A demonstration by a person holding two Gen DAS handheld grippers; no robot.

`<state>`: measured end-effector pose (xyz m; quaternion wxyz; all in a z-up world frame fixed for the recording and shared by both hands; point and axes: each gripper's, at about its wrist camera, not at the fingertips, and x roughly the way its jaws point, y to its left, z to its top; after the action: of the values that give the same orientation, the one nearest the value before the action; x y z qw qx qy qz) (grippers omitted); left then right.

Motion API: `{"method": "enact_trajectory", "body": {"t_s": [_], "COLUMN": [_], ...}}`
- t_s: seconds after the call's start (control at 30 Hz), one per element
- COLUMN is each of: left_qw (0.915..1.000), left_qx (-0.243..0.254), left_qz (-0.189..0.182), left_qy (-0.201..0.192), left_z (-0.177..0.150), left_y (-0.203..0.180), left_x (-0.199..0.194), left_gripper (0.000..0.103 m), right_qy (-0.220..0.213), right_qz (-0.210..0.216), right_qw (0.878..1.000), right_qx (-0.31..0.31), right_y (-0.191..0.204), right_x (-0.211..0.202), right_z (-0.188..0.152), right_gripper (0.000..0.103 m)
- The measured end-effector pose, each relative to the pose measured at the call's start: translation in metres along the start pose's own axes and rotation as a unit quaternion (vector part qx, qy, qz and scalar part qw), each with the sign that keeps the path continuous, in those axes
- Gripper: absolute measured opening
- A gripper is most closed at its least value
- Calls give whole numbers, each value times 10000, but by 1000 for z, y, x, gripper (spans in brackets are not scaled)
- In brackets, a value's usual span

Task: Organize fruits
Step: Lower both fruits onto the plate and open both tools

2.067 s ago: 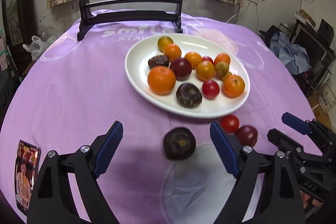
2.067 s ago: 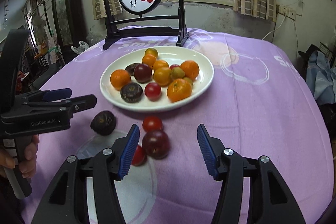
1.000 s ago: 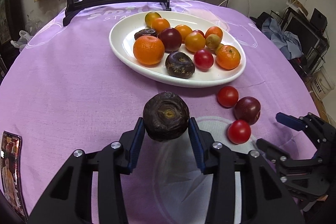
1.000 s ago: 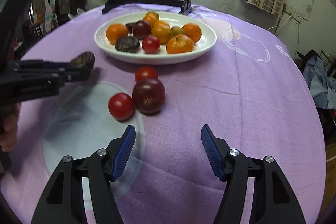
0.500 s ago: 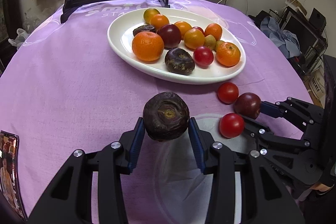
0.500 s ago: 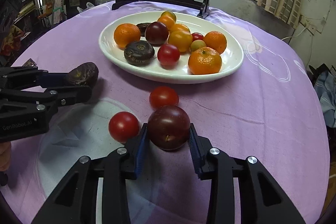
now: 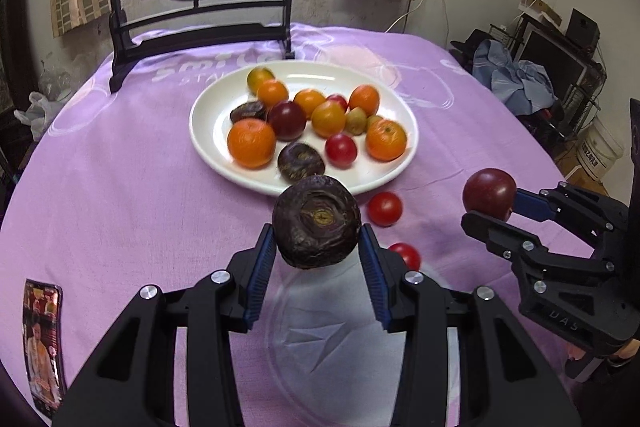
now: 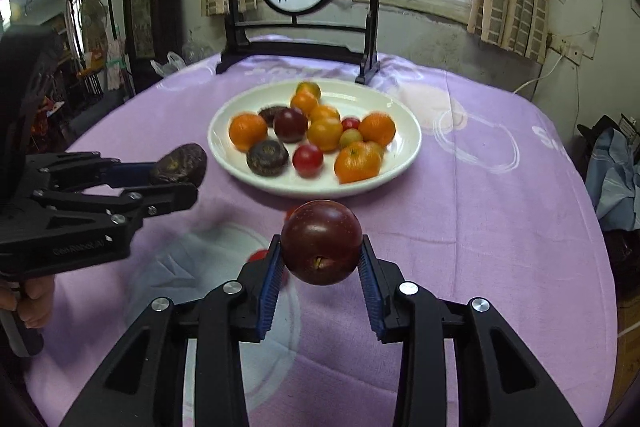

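My left gripper [image 7: 316,243] is shut on a dark, wrinkled round fruit [image 7: 316,215] and holds it above the purple cloth, just in front of the white plate [image 7: 212,131]. In the right wrist view that fruit [image 8: 180,165] shows at the left, left of the plate [image 8: 404,131]. My right gripper [image 8: 320,251] is shut on a dark red plum [image 8: 320,239], also clear of the table. From the left wrist the plum [image 7: 489,193] appears at the right. Two red tomatoes [image 7: 385,209] [image 7: 406,255] lie on the cloth between the grippers. The plate holds several oranges, tomatoes and dark fruits.
A black ornamental screen stand [image 7: 200,27] stands behind the plate. A printed card [image 7: 42,339] lies near the table's left edge. A person's hand [image 8: 32,299] grips the left tool. Clothes and boxes crowd the floor at the right.
My right gripper has shut on the plum and lifted it off the cloth. The left gripper has risen with the dark fruit. Both tomatoes stayed on the cloth.
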<state>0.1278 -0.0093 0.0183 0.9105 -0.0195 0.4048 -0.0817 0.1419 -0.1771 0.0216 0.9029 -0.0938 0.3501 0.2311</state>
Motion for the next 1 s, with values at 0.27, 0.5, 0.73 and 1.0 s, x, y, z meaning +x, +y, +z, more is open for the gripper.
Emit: {"method": "enact_trajectory", "body": {"t_s": [0.27, 0.5, 0.73, 1.0], "left_qw": [9996, 9992, 9973, 9960], "left_qx": [110, -135, -397, -592], "left_qz": [107, 354, 585, 601], "left_qy": [-238, -105, 190, 285], "left_z": [39, 69, 96, 109], "left_y": [-4, 16, 34, 41], "left_x": [-5, 28, 81, 114], "left_gripper": [42, 42, 42, 49], "right_qy": [-312, -224, 35, 171], "right_qz": [-29, -81, -153, -349], "right_qw": [9993, 9997, 9998, 9992], "right_qx": [-180, -102, -117, 34], "right_y": [1, -1, 3, -2], "right_x": [1, 42, 90, 124], "right_z": [40, 65, 78, 79], "right_gripper": [37, 37, 37, 38]}}
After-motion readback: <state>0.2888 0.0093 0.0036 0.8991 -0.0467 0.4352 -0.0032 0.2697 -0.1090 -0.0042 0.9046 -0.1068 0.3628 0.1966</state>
